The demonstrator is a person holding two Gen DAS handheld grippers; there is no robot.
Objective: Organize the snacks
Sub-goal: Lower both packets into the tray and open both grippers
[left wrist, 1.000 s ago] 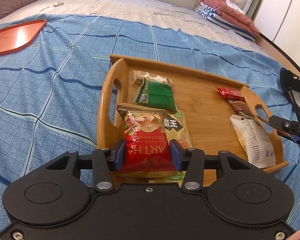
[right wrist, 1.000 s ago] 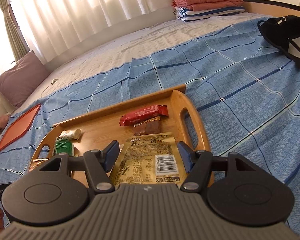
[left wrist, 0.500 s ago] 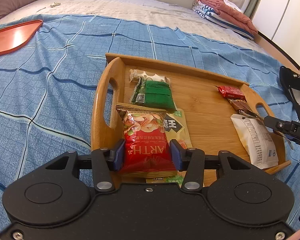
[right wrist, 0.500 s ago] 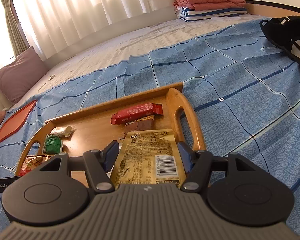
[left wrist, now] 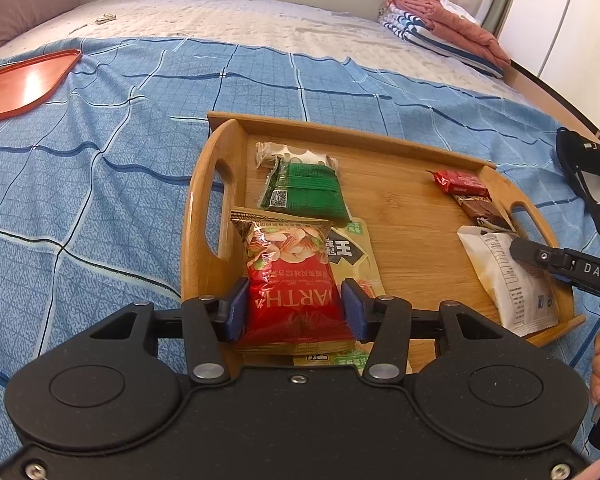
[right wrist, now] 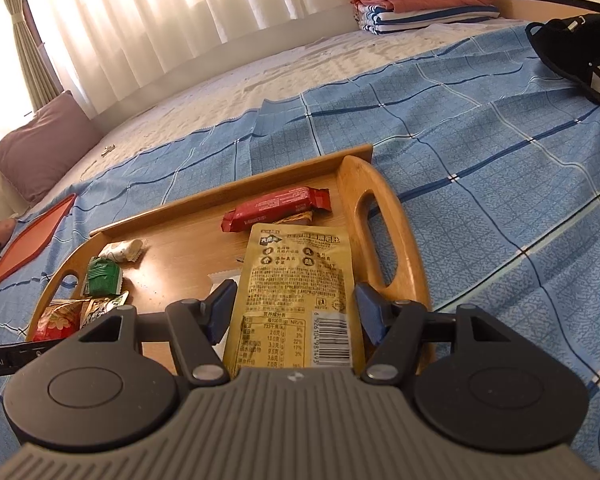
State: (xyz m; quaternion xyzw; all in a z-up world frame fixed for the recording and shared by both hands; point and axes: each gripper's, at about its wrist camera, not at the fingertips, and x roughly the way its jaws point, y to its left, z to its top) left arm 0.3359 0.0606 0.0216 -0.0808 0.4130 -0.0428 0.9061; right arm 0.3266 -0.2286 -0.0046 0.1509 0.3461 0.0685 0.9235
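Left gripper (left wrist: 293, 309): blue pads flank the red glossy nut packet (left wrist: 290, 280); jaws opening, a slight gap now at each side where a second ago they pinched it
Meaning: packet judged as being let go onto the near-left stack, on the pale green pouch (left wrist: 350, 254)
Right gripper (right wrist: 296, 314): holds the tan flat pouch with barcode (right wrist: 296, 292), sunk lower over the right end than before
Bamboo handled tray (left wrist: 404, 240): on the blue checked bedsheet (left wrist: 100, 168)
Mid tray: dark green ribbed packet (left wrist: 306, 190), white long sachet (left wrist: 508, 280)
Far tray: red bar wrapper (left wrist: 460, 182)
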